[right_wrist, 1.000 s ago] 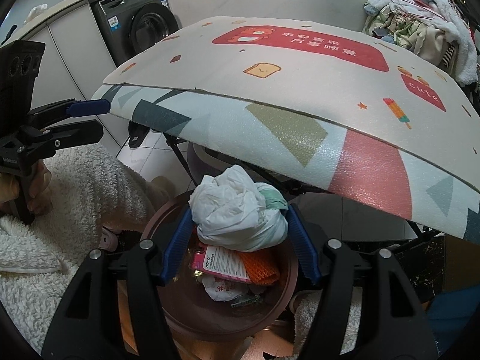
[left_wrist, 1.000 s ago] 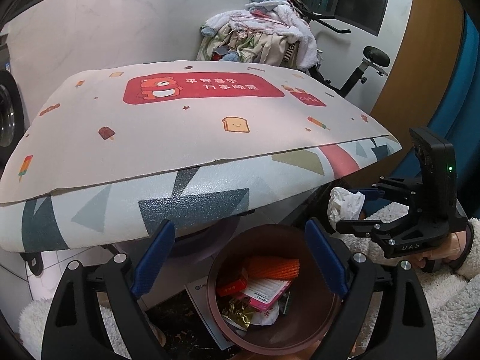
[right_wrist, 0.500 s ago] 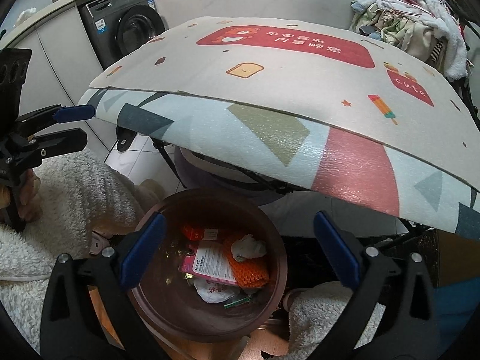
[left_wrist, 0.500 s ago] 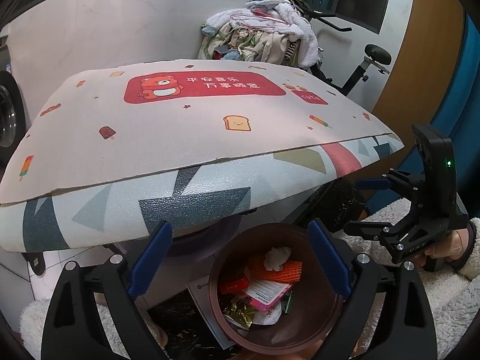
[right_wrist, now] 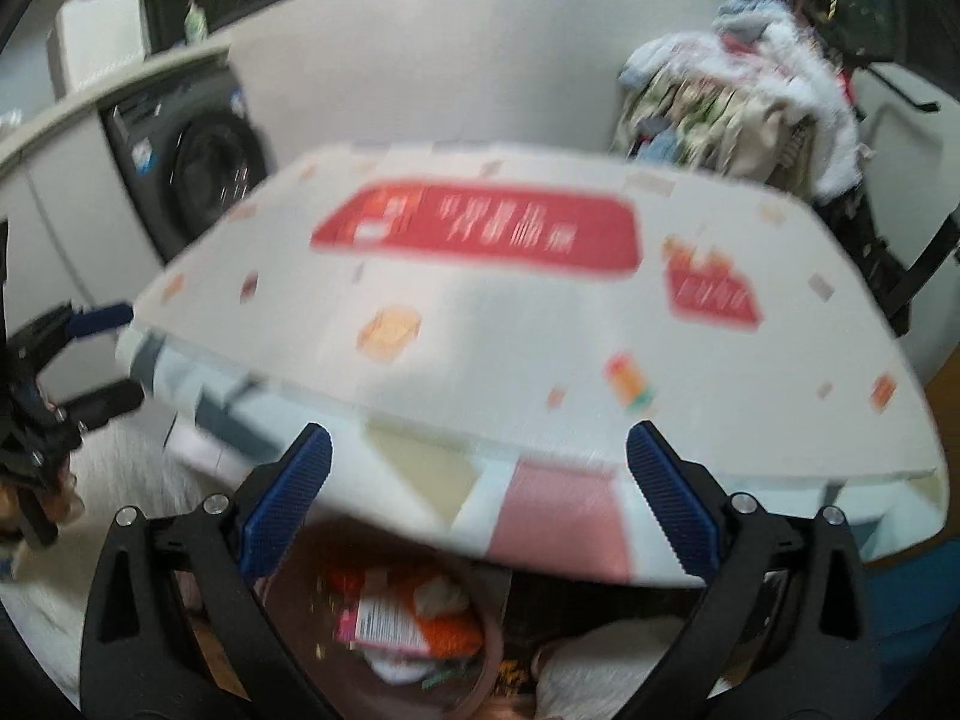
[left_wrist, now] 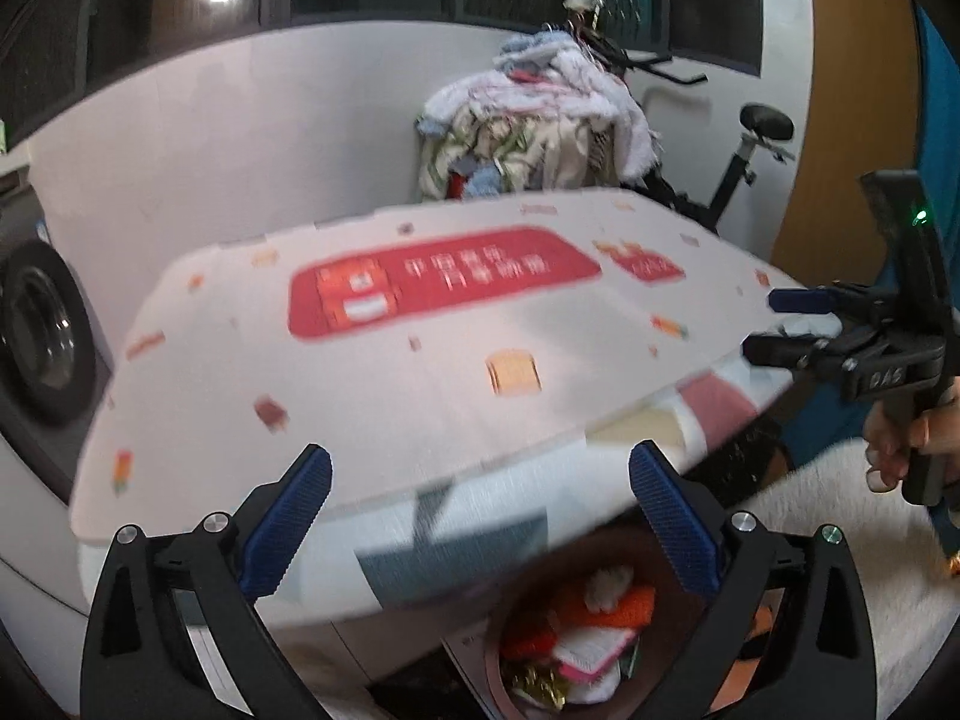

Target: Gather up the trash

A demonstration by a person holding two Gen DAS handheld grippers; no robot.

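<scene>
A brown round trash bin (left_wrist: 498, 660) stands on the floor under the table edge, holding an orange net, a pink-edged packet and a white crumpled wad (left_wrist: 606, 585). It also shows in the right wrist view (right_wrist: 480, 660). My left gripper (left_wrist: 480, 516) is open and empty above the bin, raised toward the table. My right gripper (right_wrist: 477, 510) is open and empty, also above the bin. Each gripper shows in the other's view: the right one (left_wrist: 798, 330) open, the left one (right_wrist: 96, 360) open. Both views are blurred.
A table with a white patterned mat (left_wrist: 420, 348) and red banner fills the middle. A washing machine (right_wrist: 204, 180) stands at the left. A pile of laundry (left_wrist: 540, 132) on an exercise bike (left_wrist: 744, 162) stands behind. White fleece sleeves show low.
The right gripper opened and dropped the white plastic bag wad into the bin. Both grippers have since risen and tilted up, so the table top fills more of each view.
</scene>
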